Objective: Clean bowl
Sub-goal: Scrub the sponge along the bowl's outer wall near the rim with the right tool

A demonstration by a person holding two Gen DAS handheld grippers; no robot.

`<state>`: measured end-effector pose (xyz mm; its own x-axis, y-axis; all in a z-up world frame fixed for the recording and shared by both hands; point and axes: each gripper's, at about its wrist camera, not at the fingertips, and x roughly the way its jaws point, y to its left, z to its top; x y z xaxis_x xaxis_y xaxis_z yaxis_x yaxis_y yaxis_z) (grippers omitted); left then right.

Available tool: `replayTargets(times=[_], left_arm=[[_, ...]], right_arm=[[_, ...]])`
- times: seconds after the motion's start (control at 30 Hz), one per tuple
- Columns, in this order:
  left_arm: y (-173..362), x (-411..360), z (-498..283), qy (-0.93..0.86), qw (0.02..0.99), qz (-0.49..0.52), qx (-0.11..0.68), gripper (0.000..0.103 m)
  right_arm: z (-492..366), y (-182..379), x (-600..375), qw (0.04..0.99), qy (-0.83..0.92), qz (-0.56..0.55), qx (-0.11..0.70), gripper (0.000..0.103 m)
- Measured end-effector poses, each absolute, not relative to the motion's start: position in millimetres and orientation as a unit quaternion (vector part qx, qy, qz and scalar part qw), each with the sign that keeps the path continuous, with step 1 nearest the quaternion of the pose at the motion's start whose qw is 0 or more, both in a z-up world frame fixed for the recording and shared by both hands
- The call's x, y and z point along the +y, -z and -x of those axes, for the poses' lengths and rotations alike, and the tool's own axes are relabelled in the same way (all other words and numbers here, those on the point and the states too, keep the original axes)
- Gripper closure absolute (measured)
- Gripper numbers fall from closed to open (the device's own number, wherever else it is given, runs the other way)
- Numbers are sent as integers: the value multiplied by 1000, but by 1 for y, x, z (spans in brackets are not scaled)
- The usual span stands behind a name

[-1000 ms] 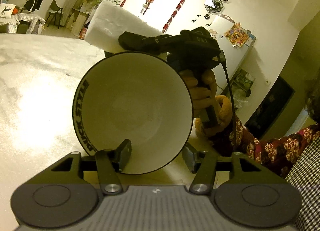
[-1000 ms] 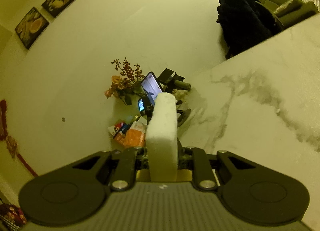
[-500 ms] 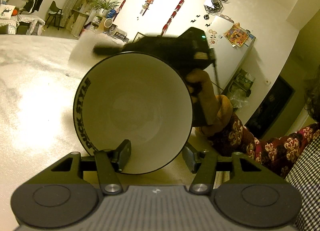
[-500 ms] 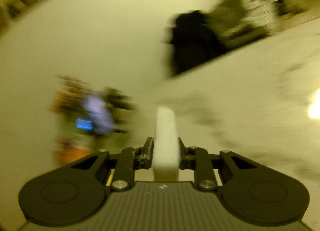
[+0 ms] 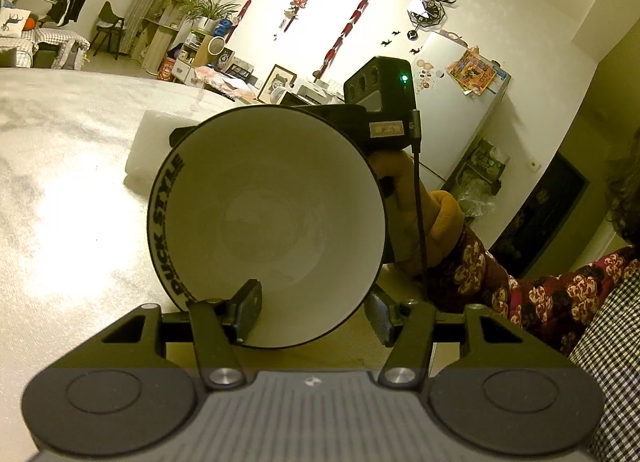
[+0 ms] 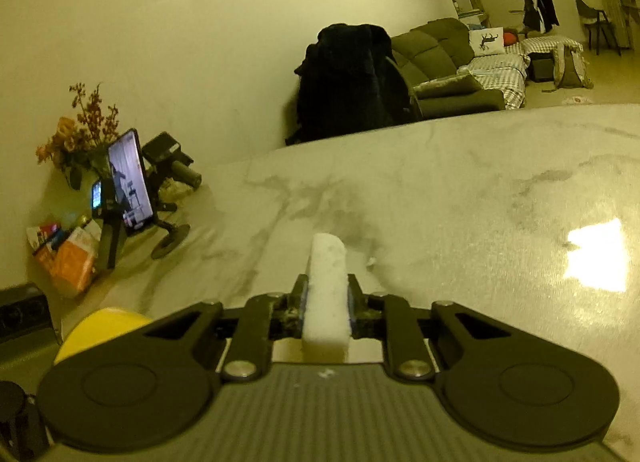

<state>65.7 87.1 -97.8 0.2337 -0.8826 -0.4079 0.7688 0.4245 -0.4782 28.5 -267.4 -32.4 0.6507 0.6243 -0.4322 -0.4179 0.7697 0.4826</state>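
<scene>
In the left wrist view the bowl (image 5: 266, 226) hides most of the right gripper (image 5: 182, 134) and part of the hand (image 5: 424, 218) holding it; only the gripper's dark body shows above the rim. The white sponge (image 5: 150, 146) is partly covered by the bowl's left edge, so its contact with the counter (image 5: 60, 190) cannot be judged. The bowl's outer base is out of sight. The checked sleeve (image 5: 616, 342) is cut off at the right edge.

In the right wrist view a yellow object (image 6: 100, 328) sits half hidden behind the gripper body.

Phone (image 6: 130, 178) on stand, flowers (image 6: 82, 130), marble table (image 6: 460, 190).
</scene>
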Motion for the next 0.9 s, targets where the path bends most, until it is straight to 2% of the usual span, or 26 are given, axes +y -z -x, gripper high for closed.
replayTargets(times=[0.1,0.33,0.9], left_arm=[[99,88,-67,529,781,88,321,45],[102,90,-69,530,780,90,321,45],[102,91,-68,529,781,86,319,45]], right_arm=[[-30,28,-283,861,-343,-246,283,85],[-25,23,-296,787,-456,-330,254,85],[-38,38,-282,807,-407,-284,320,84]])
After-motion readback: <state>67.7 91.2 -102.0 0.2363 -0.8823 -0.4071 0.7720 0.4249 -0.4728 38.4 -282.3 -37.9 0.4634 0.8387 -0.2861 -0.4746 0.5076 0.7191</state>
